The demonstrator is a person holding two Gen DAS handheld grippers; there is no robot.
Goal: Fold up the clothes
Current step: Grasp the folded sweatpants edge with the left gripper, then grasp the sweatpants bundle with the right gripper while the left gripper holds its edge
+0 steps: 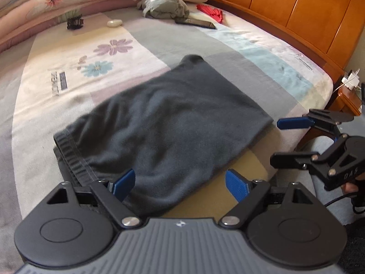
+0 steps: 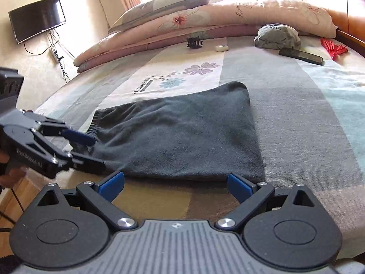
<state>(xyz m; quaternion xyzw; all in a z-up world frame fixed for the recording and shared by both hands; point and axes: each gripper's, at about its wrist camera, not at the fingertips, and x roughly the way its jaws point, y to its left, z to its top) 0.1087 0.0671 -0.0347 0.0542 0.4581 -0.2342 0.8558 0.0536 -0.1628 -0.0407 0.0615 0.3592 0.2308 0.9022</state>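
Both tools, left tool [image 1: 180, 183] and right tool [image 2: 176, 186], are hanging wide open and empty; the soft, limp dark garment [image 1: 164, 123] is lying near the bed [image 1: 251, 45] edge, best pinched at corners.

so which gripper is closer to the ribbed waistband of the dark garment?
Left. The left gripper sits open at the waistband end. The right gripper is open too, at the garment's near edge, away from it.

Bedroom clutter beyond the folding spot

A patchwork floral bedsheet [image 2: 296, 105] covers the bed; a folded quilt [image 2: 205, 20] and pillow [image 2: 164, 2] lie along its far edge. Near them sit a black hair claw [image 2: 194, 43], a white case [image 2: 221, 48], a crumpled grey-green garment [image 2: 277, 37], a dark phone [image 2: 301, 56] and a red fan [image 2: 334, 49]. A wall-mounted television [image 2: 37, 18] hangs at left.
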